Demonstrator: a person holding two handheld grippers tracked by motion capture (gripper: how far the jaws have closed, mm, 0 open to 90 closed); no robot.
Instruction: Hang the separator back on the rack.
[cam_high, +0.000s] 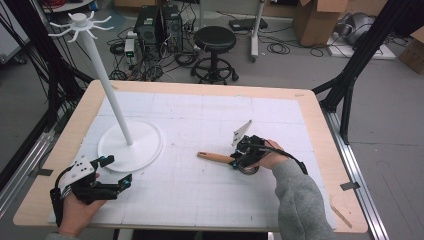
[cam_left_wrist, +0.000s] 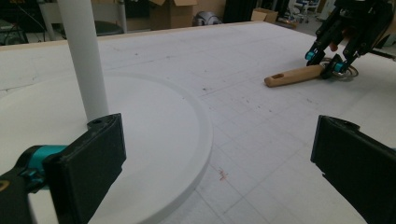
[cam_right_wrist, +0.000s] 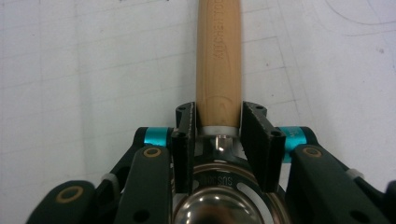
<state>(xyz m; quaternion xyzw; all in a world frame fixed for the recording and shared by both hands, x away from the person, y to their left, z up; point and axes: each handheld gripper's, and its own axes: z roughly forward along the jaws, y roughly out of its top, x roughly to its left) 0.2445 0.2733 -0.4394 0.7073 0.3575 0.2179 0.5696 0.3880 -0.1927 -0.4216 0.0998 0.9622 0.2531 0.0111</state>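
A utensil with a light wooden handle (cam_high: 215, 157) (cam_right_wrist: 218, 60) and a shiny metal bowl (cam_right_wrist: 219, 205) lies on the white gridded mat (cam_high: 200, 195), right of centre. My right gripper (cam_high: 235, 159) (cam_right_wrist: 218, 135) points along it, its jaws pressed against both sides of the handle at the metal collar. The same utensil (cam_left_wrist: 294, 75) and right gripper (cam_left_wrist: 327, 63) appear far off in the left gripper view. My left gripper (cam_high: 118, 170) (cam_left_wrist: 217, 158) rests open at the front left, its jaws wide apart with nothing between them, beside the round base (cam_left_wrist: 154, 121) of a white stand.
The white stand has a tall pole (cam_high: 107, 85), a disc base (cam_high: 145, 145) and hook arms on top (cam_high: 80, 22). The mat is bordered by the wooden table edge (cam_high: 320, 130). Beyond the table stand a black stool (cam_high: 215, 40), computer towers (cam_high: 159, 25) and cardboard boxes (cam_high: 320, 20).
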